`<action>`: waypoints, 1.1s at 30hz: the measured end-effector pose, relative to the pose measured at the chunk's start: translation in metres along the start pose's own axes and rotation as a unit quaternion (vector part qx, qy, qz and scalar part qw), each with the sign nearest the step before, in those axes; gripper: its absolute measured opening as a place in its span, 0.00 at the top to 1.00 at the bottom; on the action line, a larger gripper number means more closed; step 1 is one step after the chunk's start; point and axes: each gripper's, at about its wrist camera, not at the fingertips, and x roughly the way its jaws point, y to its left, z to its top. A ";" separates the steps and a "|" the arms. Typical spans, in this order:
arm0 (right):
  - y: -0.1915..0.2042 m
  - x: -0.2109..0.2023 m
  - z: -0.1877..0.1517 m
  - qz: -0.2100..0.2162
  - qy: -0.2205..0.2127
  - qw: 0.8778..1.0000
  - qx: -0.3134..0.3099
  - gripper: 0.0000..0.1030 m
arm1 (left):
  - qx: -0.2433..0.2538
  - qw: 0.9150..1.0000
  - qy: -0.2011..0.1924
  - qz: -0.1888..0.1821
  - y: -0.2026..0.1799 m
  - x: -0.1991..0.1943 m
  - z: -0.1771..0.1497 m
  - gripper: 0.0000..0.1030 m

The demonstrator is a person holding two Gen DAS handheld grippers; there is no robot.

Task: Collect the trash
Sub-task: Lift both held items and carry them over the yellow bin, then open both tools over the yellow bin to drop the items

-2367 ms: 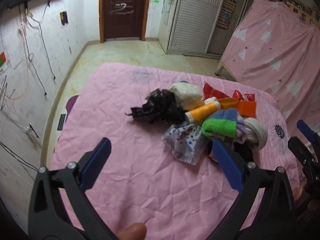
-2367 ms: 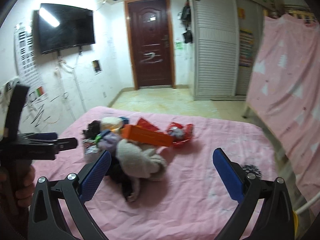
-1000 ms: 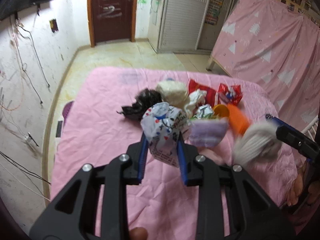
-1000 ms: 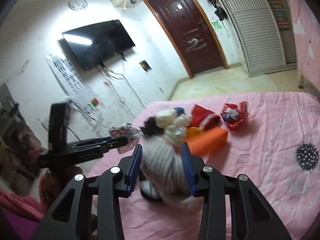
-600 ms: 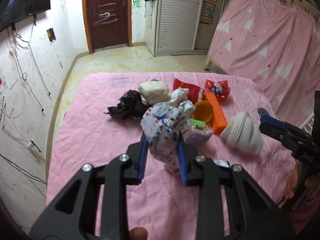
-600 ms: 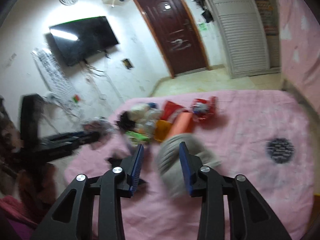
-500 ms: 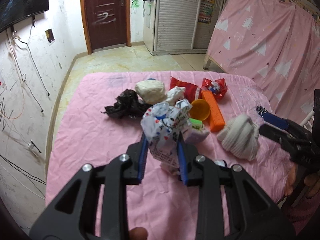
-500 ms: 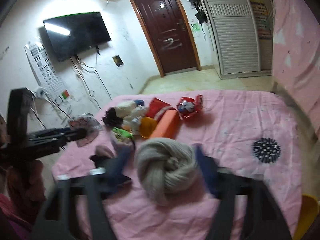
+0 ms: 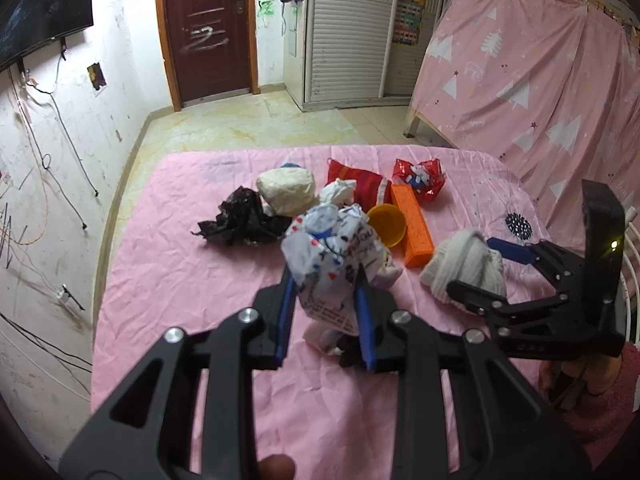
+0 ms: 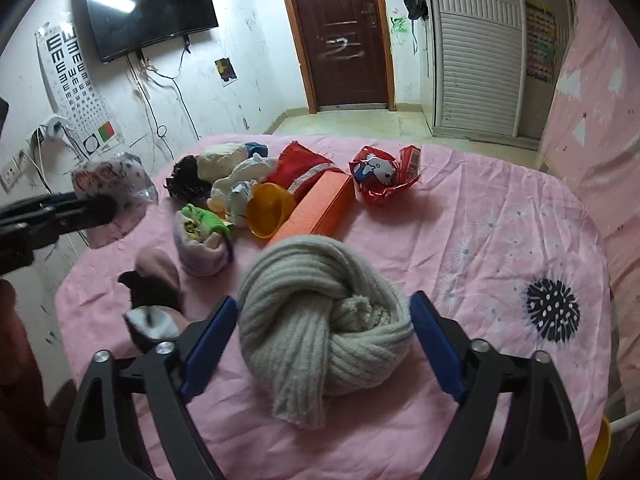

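Observation:
My left gripper [image 9: 324,312] is shut on a crumpled white printed plastic bag [image 9: 334,258] and holds it above the pink table [image 9: 180,280]. The bag also shows in the right wrist view [image 10: 114,190]. My right gripper [image 10: 322,344] is open, its blue pads on either side of a grey knitted bundle [image 10: 322,322] that lies on the cloth; the bundle also shows in the left wrist view [image 9: 464,270]. Other trash lies in a pile: a black bag [image 9: 240,222], a red Hello Kitty wrapper [image 10: 380,174], a white crumpled bag [image 9: 340,194].
An orange box [image 10: 320,206], an orange cup [image 10: 268,210], a red pouch [image 10: 300,170], a cream bundle [image 9: 286,192], a lilac and green sock roll [image 10: 200,240] and pink and black socks [image 10: 154,292] lie on the table. A pink curtain [image 9: 540,80] hangs to the right.
My right gripper has set the grey bundle down on the right of the table and opened. My left gripper still holds the printed bag, lifted clear of the pile.

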 end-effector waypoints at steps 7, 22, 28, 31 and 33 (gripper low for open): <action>-0.005 -0.012 -0.006 0.015 -0.025 1.000 0.009 0.60 | 0.013 1.000 -0.003 0.004 -0.018 -0.003 0.008 0.75; -0.079 -0.122 -0.037 -0.011 -0.135 0.985 0.103 0.62 | 0.099 0.994 -0.005 -0.040 -0.124 -0.004 0.041 0.75; -0.129 -0.171 -0.081 -0.097 -0.152 0.971 0.159 0.61 | 0.157 0.982 0.004 -0.107 -0.206 0.007 0.045 0.75; -0.151 -0.184 -0.108 -0.134 -0.147 0.962 0.186 0.61 | 0.187 0.973 0.020 -0.131 -0.245 0.016 0.040 0.75; -0.167 -0.189 -0.128 -0.152 -0.138 0.956 0.208 0.60 | 0.210 0.966 0.031 -0.147 -0.271 0.022 0.032 0.75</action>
